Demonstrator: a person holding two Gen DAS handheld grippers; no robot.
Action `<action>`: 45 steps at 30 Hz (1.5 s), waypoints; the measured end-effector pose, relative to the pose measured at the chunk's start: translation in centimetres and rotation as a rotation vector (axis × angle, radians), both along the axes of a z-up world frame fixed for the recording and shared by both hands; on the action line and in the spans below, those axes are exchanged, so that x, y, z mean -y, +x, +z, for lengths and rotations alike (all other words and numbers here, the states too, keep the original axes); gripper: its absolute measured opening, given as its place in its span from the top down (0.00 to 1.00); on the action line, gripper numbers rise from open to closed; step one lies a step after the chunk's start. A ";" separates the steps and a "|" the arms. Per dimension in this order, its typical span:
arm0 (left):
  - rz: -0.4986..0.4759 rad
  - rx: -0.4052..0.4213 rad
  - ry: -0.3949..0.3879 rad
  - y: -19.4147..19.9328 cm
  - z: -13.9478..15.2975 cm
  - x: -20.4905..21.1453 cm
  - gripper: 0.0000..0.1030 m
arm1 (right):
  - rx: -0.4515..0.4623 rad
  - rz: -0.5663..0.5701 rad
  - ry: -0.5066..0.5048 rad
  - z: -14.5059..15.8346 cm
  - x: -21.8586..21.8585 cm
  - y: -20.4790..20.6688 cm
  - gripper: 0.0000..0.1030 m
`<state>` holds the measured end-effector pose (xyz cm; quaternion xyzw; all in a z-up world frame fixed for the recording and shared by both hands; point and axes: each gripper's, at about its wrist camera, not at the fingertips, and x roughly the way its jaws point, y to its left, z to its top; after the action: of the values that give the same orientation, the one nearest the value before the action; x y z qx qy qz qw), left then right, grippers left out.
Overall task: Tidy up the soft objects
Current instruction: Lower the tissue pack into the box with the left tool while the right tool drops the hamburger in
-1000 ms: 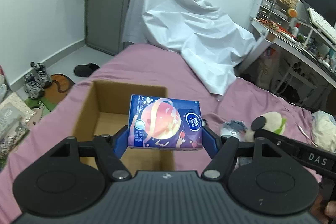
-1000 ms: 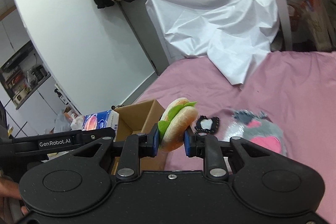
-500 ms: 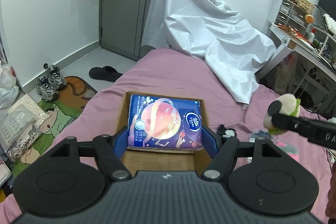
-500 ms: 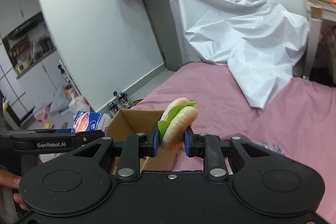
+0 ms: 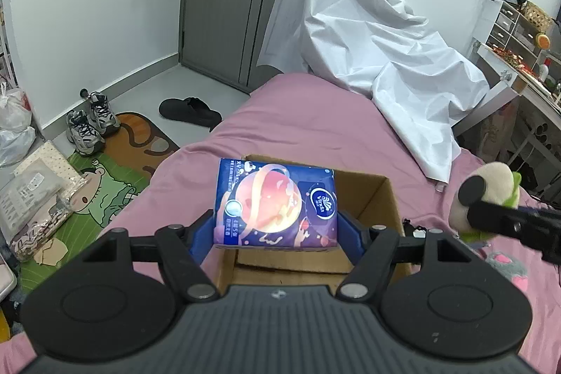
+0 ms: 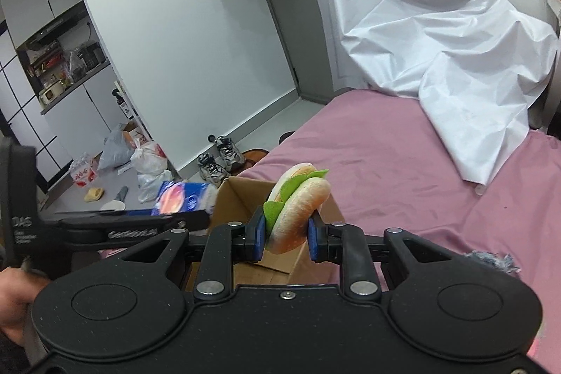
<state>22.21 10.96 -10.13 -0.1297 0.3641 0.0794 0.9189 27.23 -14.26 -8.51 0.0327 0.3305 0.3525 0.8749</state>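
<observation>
My left gripper (image 5: pixel 275 230) is shut on a blue tissue pack (image 5: pixel 275 204) with a planet picture, held over the left part of an open cardboard box (image 5: pixel 382 198) on the pink bed. My right gripper (image 6: pixel 286 233) is shut on a plush burger (image 6: pixel 296 207) with green felt lettuce, just above the box (image 6: pixel 235 195). In the left wrist view the burger (image 5: pixel 487 195) and the right gripper come in from the right, beside the box. In the right wrist view the tissue pack (image 6: pixel 178 200) shows at the left of the box.
A crumpled white sheet (image 5: pixel 368 48) covers the far end of the pink bed (image 5: pixel 308 121). A grey and pink plush (image 5: pixel 505 269) lies right of the box. Shoes (image 5: pixel 89 123), a slipper and bags are on the floor at left. A cluttered desk (image 5: pixel 519 72) stands at right.
Both grippers have moved towards the left side of the bed with their loads. The box now lies under the tissue pack, and the burger has come closer to the box.
</observation>
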 end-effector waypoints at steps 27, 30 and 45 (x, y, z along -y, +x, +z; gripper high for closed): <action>0.074 -0.014 -0.043 0.2 -0.9 -2.5 0.26 | -0.046 0.008 0.043 -2.8 -4.4 1.2 0.71; 0.089 -0.022 -0.034 -0.5 -0.7 -2.5 0.24 | -0.048 0.002 0.051 -2.9 -4.7 1.2 0.62; 0.169 0.013 -0.052 -3.2 1.3 -1.7 0.10 | -0.063 -0.062 0.123 -1.3 -1.0 -0.6 0.17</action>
<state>19.04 12.67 -8.85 -0.1842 0.3476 0.1465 0.9076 26.63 -13.27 -9.80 0.1077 0.3344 0.3434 0.8710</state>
